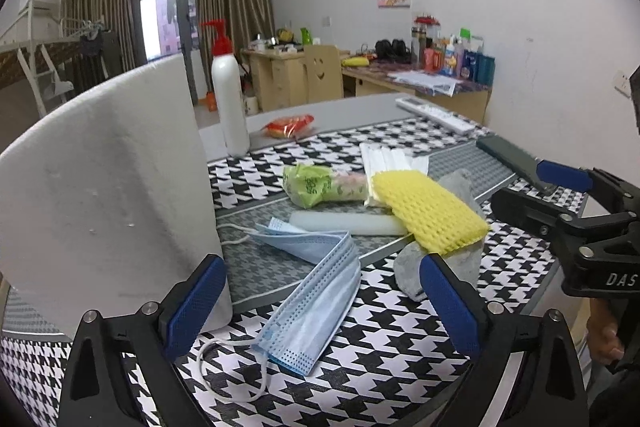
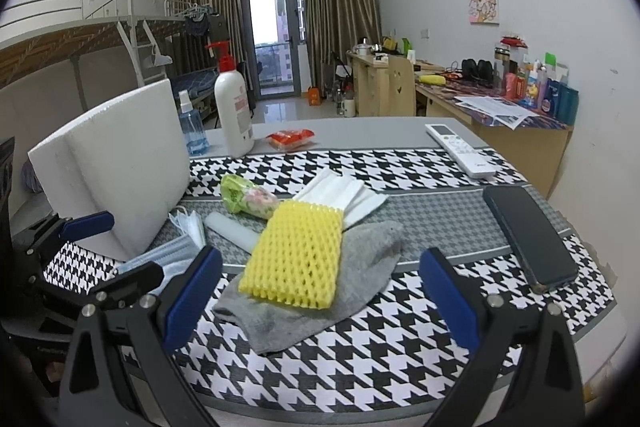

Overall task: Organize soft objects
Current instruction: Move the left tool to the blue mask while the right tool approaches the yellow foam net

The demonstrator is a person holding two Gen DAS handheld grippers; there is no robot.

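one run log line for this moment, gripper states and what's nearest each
left gripper: open, over blue mask | right gripper: open, facing yellow foam net on grey sock | nothing held

Yellow foam net (image 2: pixel 294 254), grey sock (image 2: pixel 360 259), seemingly pale-blue mask (image 1: pixel 316 291), houndstooth cloth (image 2: pixel 400 339)

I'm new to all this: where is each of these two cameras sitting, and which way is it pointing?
Left wrist view: it rides on the left gripper, low over the patterned table, looking forward at the blue face mask beside the white foam block; its own blue-padded fingers show, open, plus the right gripper at the edge.
Right wrist view: it rides on the right gripper, facing the yellow foam net on a grey sock; its open fingers and the left gripper show.
Shared: the same pile, the lotion bottle, the room beyond.
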